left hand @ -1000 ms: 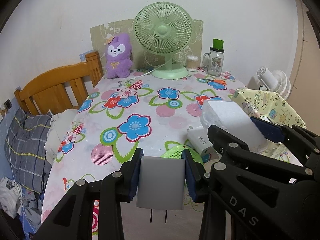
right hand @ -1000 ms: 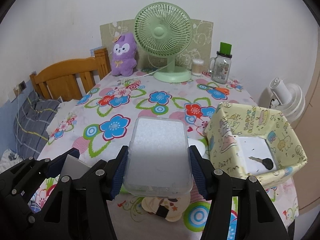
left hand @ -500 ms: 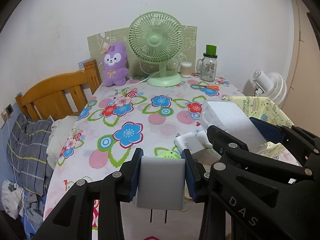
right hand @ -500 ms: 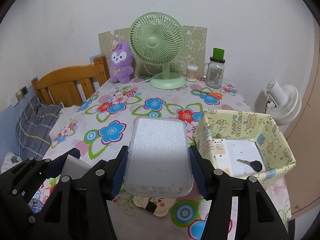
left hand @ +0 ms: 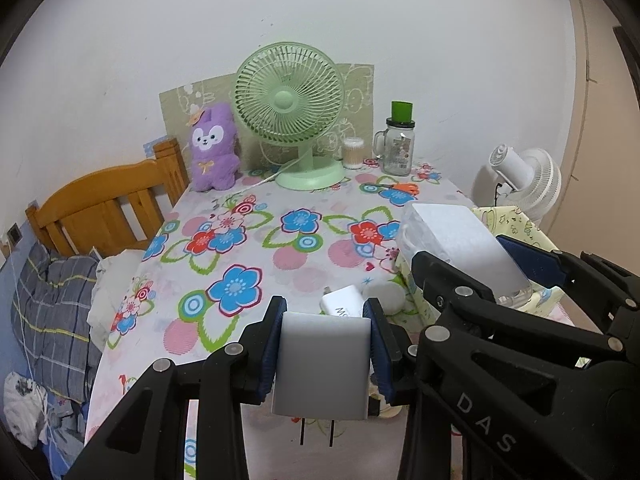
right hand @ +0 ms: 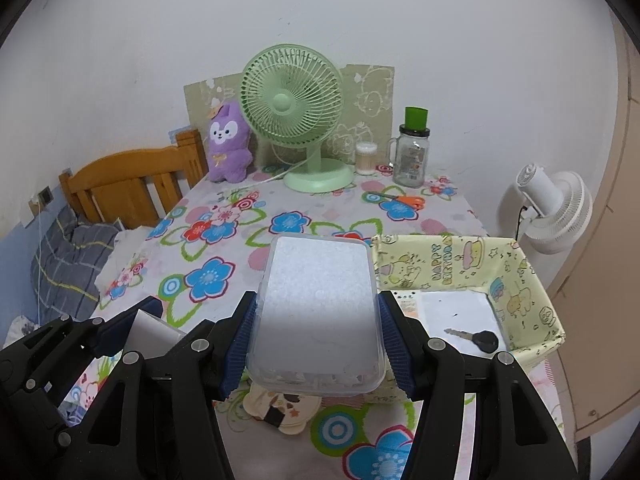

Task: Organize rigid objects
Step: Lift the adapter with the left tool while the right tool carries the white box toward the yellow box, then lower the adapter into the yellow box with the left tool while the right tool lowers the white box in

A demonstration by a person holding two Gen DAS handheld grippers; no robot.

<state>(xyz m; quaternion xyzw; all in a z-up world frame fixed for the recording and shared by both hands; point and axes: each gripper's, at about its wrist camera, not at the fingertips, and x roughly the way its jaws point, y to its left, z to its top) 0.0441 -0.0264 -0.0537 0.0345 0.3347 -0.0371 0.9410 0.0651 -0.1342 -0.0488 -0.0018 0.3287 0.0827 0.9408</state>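
The left tool (left hand: 325, 354) is gripping a white plug (left hand: 322, 364) by its sides, prongs pointing down, above the near edge of the flowered table (left hand: 256, 240). The right tool (right hand: 316, 346) is clamping a clear lidded box (right hand: 318, 312) just left of the yellow basket (right hand: 516, 276), above the table. A black key (right hand: 482, 339) is lying inside the basket. Another white charger (left hand: 345, 303) is lying on the table left of the basket.
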